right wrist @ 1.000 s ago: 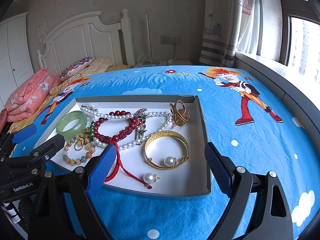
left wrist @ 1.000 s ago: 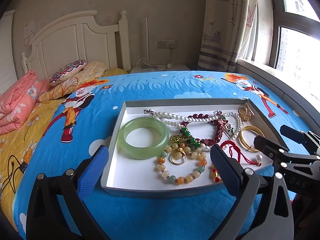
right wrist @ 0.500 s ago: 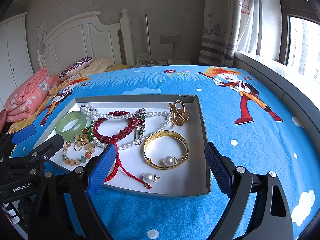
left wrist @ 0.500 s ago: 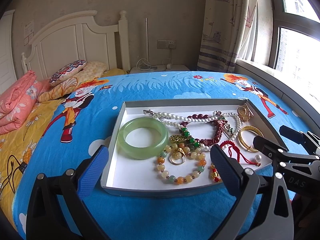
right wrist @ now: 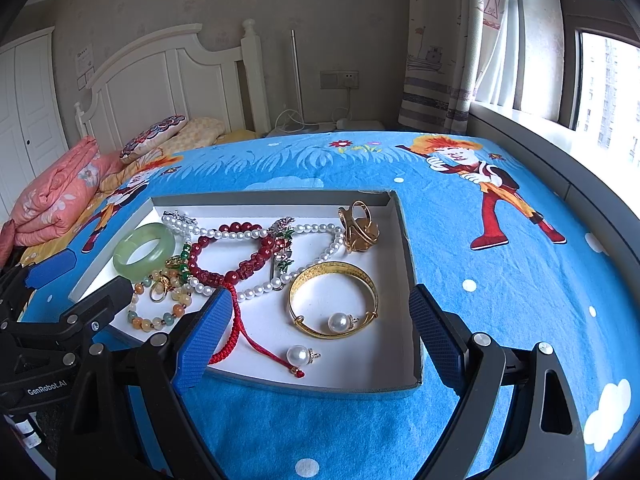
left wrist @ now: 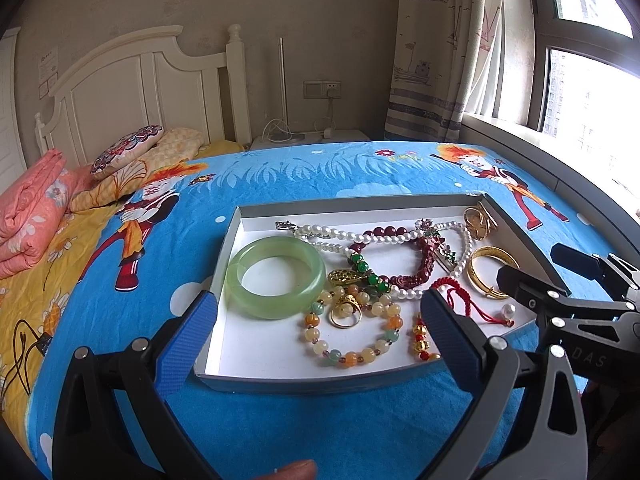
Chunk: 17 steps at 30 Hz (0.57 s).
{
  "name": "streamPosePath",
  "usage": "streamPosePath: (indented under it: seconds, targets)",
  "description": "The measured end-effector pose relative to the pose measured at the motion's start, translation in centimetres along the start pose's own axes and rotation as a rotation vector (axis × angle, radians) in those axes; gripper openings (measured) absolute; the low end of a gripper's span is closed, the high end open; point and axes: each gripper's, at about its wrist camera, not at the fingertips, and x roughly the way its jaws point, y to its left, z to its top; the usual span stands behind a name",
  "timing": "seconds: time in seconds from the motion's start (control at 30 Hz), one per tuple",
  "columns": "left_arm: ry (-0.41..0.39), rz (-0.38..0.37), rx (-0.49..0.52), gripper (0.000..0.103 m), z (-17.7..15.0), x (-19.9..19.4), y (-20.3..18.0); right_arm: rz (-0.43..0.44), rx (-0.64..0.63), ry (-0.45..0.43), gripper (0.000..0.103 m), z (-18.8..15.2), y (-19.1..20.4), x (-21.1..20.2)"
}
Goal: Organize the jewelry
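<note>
A shallow white box [left wrist: 256, 344] [right wrist: 408, 240] lies on the blue bed sheet, filled with tangled jewelry. Inside are a green jade bangle [left wrist: 276, 276] [right wrist: 144, 251], a pearl necklace [left wrist: 340, 236] [right wrist: 256, 234], a dark red bead bracelet [left wrist: 416, 264] [right wrist: 240, 268], a mixed-colour bead bracelet [left wrist: 352, 344] with a gold ring [left wrist: 345, 314] in it, a gold bangle [right wrist: 334, 298], a red cord [right wrist: 248, 336] and two loose pearls [right wrist: 298, 356]. My left gripper [left wrist: 318, 338] hovers open over the box's near left edge. My right gripper [right wrist: 318, 334] hovers open over its near right part. Neither holds anything.
The bed sheet [right wrist: 480, 280] with cartoon figures spreads around the box. Folded pink bedding [left wrist: 28, 216] and pillows [left wrist: 128, 152] lie at the far left by the white headboard [left wrist: 132, 92]. A window ledge [right wrist: 560, 136] and curtain [right wrist: 440, 40] border the right. A fingertip [left wrist: 292, 472] shows at the bottom.
</note>
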Motion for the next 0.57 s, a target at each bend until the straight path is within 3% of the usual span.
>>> streamPosePath:
  seconds: [0.17,0.3,0.37,0.43,0.57]
  targets:
    - [0.010,-0.010,-0.024,0.101,-0.1,0.2,0.8,0.004,0.003,-0.003,0.086,0.0,0.0,0.0]
    - [0.014,0.035,-0.061,0.101,-0.3,0.1,1.8,0.018,0.007,-0.029,0.086,0.0,-0.2,-0.5]
    - [0.056,0.040,-0.040,0.101,-0.5,0.3,1.7,0.023,0.010,-0.044,0.086,-0.3,-0.3,-1.6]
    - [0.140,0.035,-0.028,0.101,-1.1,0.6,1.7,0.057,-0.005,-0.010,0.086,-1.0,-0.1,-2.6]
    - [0.191,0.030,-0.037,0.101,-2.4,-0.8,2.3,0.081,-0.081,0.127,0.086,-3.1,1.3,-3.3]
